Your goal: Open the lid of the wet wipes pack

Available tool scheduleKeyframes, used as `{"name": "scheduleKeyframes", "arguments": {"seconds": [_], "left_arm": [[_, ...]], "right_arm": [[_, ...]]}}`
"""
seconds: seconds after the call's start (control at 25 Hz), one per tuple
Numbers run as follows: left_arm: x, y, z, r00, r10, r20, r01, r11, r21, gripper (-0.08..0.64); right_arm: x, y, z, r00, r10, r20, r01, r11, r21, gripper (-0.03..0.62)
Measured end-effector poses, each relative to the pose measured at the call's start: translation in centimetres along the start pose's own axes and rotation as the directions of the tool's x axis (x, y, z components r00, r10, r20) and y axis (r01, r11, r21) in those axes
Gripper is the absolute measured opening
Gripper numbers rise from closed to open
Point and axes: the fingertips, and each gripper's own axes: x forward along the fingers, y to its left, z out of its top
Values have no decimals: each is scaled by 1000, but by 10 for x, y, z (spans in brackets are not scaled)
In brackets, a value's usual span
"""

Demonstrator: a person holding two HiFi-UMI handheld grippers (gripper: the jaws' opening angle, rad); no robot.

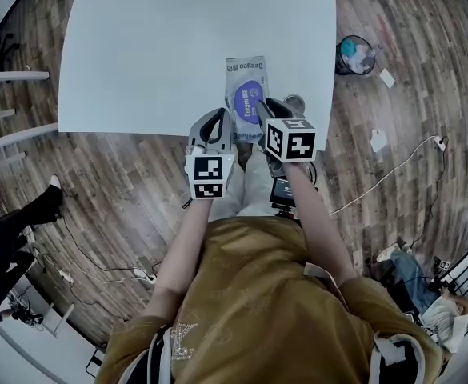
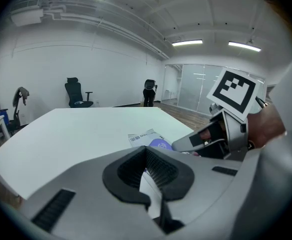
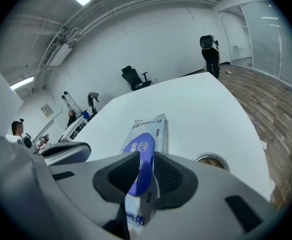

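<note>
The right hand-held gripper (image 3: pixel 141 176) is pinching the blue lid (image 3: pixel 141 149) of the wet wipes pack (image 1: pixel 246 94). The left hand-held gripper (image 2: pixel 148 176) is clamping the pack's soft edge beside that lid. The pack is likely behaving light, floppy and slick.

The brand "Deeyeo" is printed across the far end of the wet wipes pack (image 1: pixel 246 69), with Chinese characters beside it, and is repeated on the blue lid (image 1: pixel 248 102). In the right gripper view, the character "佑" and the number "80" are seen on the pack's near end, and the smaller print cannot be read. Black-and-white square markers are borne by the left cube (image 1: pixel 210 176) and the right cube (image 1: pixel 290 140).
</note>
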Motion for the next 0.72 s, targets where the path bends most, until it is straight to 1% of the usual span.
{"name": "scheduleKeyframes", "arguments": {"seconds": [0.16,0.56,0.72], "left_arm": [[4,-4,-7,1000,-14,-16,15,1000,9,2],[7,-15,-21,998,-46,-51,47,999,13,2],[8,-26,-25,995,-74,-59,76,997,22,2]], "right_arm": [[4,-2,-4,999,2,-32,0,999,44,74],[8,-2,-1,997,-16,-71,19,999,40,74],[12,-6,-4,994,-24,-106,32,997,73,72]]}}
